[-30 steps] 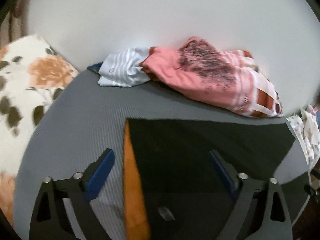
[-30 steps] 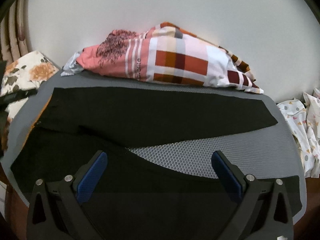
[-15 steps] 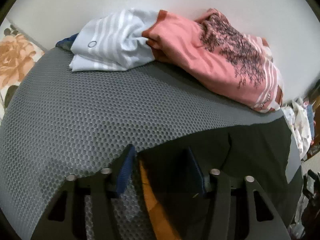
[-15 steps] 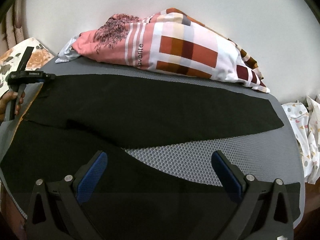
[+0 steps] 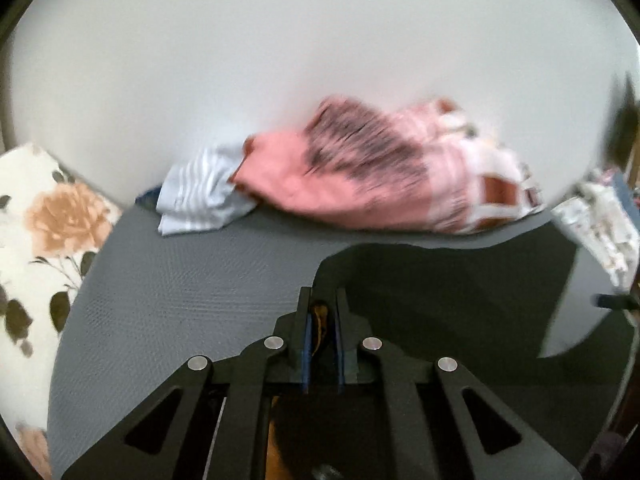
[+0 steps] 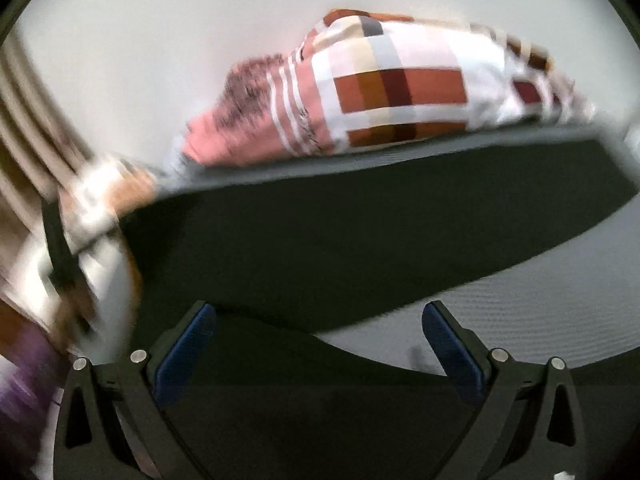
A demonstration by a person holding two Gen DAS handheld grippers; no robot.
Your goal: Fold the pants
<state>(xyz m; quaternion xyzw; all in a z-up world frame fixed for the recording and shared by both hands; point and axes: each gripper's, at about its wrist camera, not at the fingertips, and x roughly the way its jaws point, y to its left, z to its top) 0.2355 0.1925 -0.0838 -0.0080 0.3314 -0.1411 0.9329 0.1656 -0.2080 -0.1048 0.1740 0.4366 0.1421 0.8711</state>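
Observation:
Black pants (image 6: 340,240) lie spread across a grey mesh mat (image 6: 540,304), both legs running to the right. In the left wrist view my left gripper (image 5: 322,320) is shut on the pants' (image 5: 440,300) waist corner. A strip of its orange lining shows between the blue pads, and the pinched cloth is lifted off the mat (image 5: 180,280). My right gripper (image 6: 320,344) stands open low over the near pant leg, with nothing pinched between its pads. The right wrist view is blurred by motion.
A pile of pink and checked bedding (image 6: 400,88) lies along the back wall, with a striped pale cloth (image 5: 200,196) at its left end. A floral pillow (image 5: 52,216) sits left of the mat. Printed cloth (image 5: 600,220) hangs off the right edge.
My left gripper went from wide open to shut on the pants' waist corner, then pulled back and up with it. My right gripper stayed open, shifted over the near leg and rolled.

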